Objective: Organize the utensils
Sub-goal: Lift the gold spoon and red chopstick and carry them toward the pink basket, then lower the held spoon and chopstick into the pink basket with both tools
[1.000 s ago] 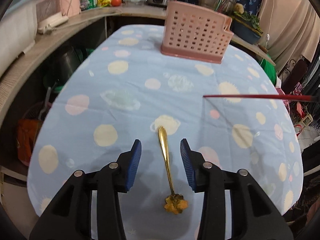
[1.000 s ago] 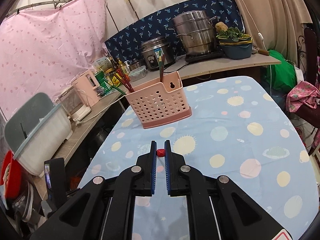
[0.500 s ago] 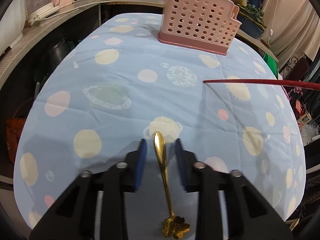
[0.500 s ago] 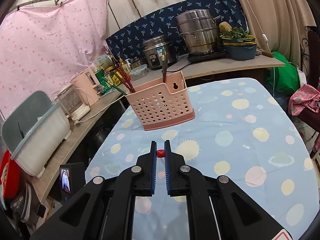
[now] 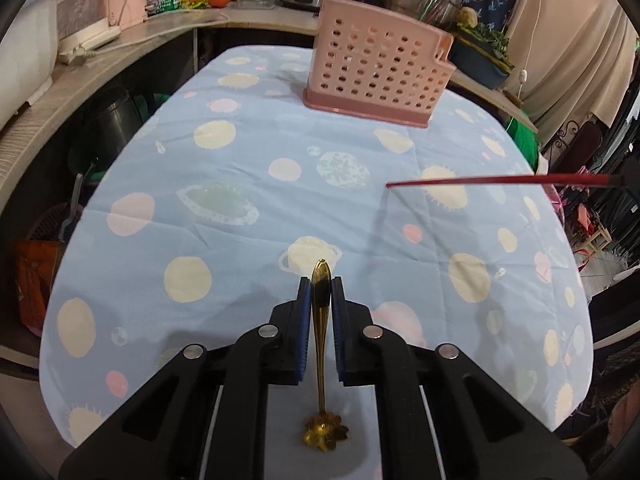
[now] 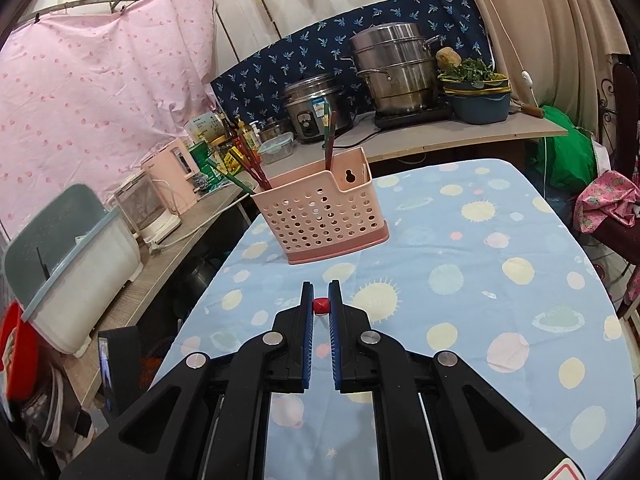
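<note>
Over spotted blue tablecloth point(image 5: 224, 264), closing left claw point(image 5: 321, 294) pinches a flower-ended gold spoon point(image 5: 321, 340).

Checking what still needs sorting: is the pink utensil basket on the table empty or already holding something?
Holding something: red and green sticks rise from the pink basket, which stands upright on the tablecloth.

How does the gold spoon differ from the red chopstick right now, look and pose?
The gold spoon is shiny metal with a flower-shaped end, lying along the left claw, whose jaws are closing around its handle. The red chopstick is a plain thin stick, crossing sideways above the blue tablecloth, held by the right claw. Both are outside the pink basket.
</note>
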A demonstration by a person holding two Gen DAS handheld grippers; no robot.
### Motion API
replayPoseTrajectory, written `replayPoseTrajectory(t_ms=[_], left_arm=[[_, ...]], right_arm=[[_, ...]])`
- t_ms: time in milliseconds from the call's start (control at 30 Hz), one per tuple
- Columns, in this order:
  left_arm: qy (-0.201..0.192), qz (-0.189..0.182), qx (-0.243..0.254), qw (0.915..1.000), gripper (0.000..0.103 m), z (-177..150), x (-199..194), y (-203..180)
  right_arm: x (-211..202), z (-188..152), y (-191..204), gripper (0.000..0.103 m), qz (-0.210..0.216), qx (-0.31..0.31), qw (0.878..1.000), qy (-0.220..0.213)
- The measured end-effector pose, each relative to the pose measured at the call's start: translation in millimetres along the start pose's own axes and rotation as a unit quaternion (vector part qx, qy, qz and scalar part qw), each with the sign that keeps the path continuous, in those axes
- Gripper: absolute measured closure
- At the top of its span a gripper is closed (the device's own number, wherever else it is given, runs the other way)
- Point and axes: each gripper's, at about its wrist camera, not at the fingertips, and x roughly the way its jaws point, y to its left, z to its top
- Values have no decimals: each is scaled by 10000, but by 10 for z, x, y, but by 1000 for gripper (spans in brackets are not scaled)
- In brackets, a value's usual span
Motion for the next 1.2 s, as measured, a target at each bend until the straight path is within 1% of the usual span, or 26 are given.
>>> replayPoseTrajectory(t_ms=[67,100,133,267,467,633,800,900,1033,1200], left_arm=[[-123,-59,10,9999,94,9,-153,-22],[-175,-79,19,9998,101,16,-218,-33],[-227,-106,22,9997,102,24,-286,-45],[-447,-160,84,9988,102,51,-502,-89],[-665,-171,120,9976,102,104,-708,-147],[-1006,-159,267,9944,102,307,-965,-244],[-1264,-250,323,9911,102,633,-1124,-317],[-1409,-296,353,9890,102,875,-1189,-356],[-1661,-205,437,9849,102,1219,-1258,-419],[-1985,-147,503,9787,102,1736,-1320,-523]], right_arm=[[-35,-2,4,96,11,-3,10000,-32],[-68,-10,5,96,24,-8,10000,-46],[-98,-15,11,96,38,-13,10000,-63],[-192,-23,35,96,64,-62,9999,-135],[-313,7,82,96,122,-152,9996,-207],[-366,176,127,96,231,-249,9990,-278],[-309,417,146,96,391,-277,9984,-310],[-270,612,180,96,419,-352,9976,-418],[-218,988,228,96,484,-411,9959,-648],[-89,1588,277,96,582,-393,9924,-1008]])
